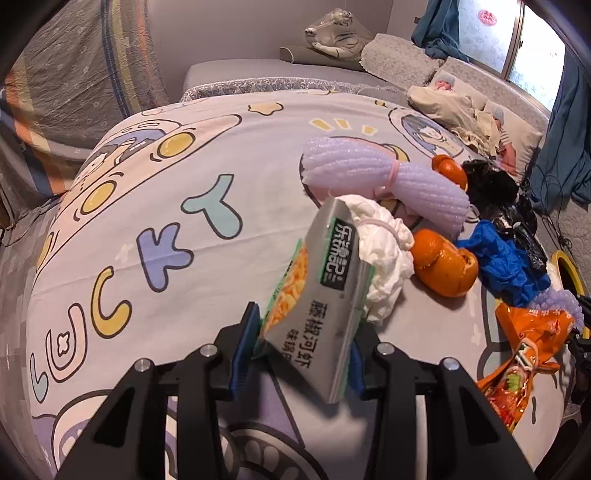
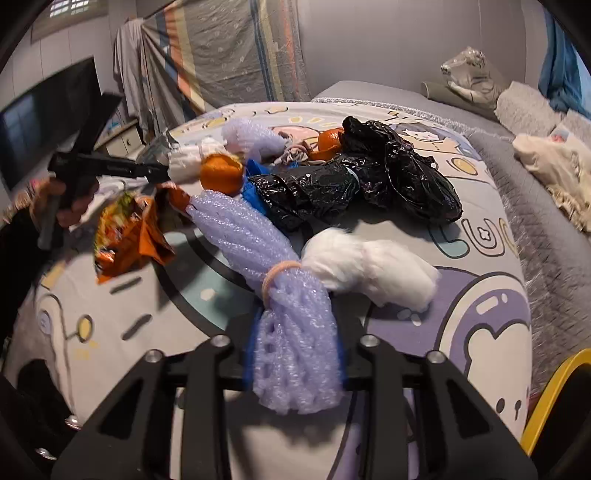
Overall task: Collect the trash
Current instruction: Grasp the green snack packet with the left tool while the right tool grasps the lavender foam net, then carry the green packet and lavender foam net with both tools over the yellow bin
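Note:
A silver and green snack packet [image 1: 325, 295] stands tilted between the blue pads of my left gripper [image 1: 301, 354], which is shut on its lower part. My right gripper [image 2: 295, 365] is shut on the end of a purple foam net bundle [image 2: 258, 251] tied with a pink band. More trash lies on the cartoon bedsheet [image 1: 147, 206]: orange peel [image 1: 443, 266], a white tissue wad [image 1: 384, 254], another purple foam net [image 1: 380, 177], blue plastic [image 1: 506, 258], black bags [image 2: 369, 177], an orange wrapper [image 2: 125, 236] and a white wad [image 2: 373, 269].
A hand [image 2: 62, 199] holds the left gripper at the left of the right wrist view. A yellow rim [image 2: 554, 398] shows at the bed's near right corner. Pillows and a plush tiger [image 1: 336, 33] lie at the far end. A draped cloth [image 1: 81, 74] hangs at the left.

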`<state>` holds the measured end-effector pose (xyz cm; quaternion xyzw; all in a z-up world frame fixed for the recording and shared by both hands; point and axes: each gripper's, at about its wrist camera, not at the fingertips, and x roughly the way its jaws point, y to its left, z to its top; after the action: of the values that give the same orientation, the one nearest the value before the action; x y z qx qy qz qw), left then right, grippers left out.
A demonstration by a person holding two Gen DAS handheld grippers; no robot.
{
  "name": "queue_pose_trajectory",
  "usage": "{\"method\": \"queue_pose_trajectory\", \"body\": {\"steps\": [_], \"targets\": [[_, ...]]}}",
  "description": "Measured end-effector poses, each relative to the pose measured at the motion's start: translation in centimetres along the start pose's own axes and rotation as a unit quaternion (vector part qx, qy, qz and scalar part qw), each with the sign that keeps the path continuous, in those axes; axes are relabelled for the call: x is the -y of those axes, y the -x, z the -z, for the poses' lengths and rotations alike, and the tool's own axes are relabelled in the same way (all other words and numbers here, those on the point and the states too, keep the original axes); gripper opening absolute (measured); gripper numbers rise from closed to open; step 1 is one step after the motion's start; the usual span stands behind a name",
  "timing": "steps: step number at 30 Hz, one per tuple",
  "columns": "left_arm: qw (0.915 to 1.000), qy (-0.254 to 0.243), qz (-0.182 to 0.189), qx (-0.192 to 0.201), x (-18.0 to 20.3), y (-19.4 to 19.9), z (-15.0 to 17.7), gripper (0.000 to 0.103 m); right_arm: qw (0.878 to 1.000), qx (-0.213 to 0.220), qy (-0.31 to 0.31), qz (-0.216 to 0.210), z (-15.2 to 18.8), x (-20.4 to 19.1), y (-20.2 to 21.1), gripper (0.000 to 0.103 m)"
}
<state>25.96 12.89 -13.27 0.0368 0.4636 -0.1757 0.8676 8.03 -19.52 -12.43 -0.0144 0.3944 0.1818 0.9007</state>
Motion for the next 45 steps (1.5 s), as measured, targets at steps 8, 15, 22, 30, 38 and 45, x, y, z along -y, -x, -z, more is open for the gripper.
{"method": "queue_pose_trajectory", "body": {"steps": [8, 15, 22, 30, 38, 45], "targets": [[0.9989, 0.032, 0.012, 0.032, -1.7, 2.9, 0.5, 0.031, 0.996, 0.032, -0.06, -0.056, 0.4, 1.5, 3.5, 0.026], [0.9974, 0.041, 0.025, 0.052, -1.1, 4.8, 1.3, 0.028, 0.991, 0.071, -0.07, -0.085, 0.5, 1.2, 6.0, 0.026], [0.9959, 0.039, 0.038, 0.073, 0.7, 7.6, 2.4, 0.028, 0.995, 0.036, -0.054, -0.072, 1.6, 0.8, 5.0, 0.026], [0.9947, 0.008, 0.043, 0.093, 3.7, 10.1, 2.4, 0.028, 0.992, 0.042, -0.086, -0.078, 3.4, 2.6, 6.4, 0.027], [0.9918, -0.036, 0.054, 0.11, 8.0, 12.1, 1.0, 0.028, 0.993, 0.045, -0.092, -0.058, 4.9, 3.9, 8.5, 0.028], [0.9879, -0.07, 0.074, 0.117, 11.4, 12.7, 0.1, 0.028, 0.99, 0.068, -0.114, -0.039, 6.1, 5.6, 11.0, 0.027]]}}
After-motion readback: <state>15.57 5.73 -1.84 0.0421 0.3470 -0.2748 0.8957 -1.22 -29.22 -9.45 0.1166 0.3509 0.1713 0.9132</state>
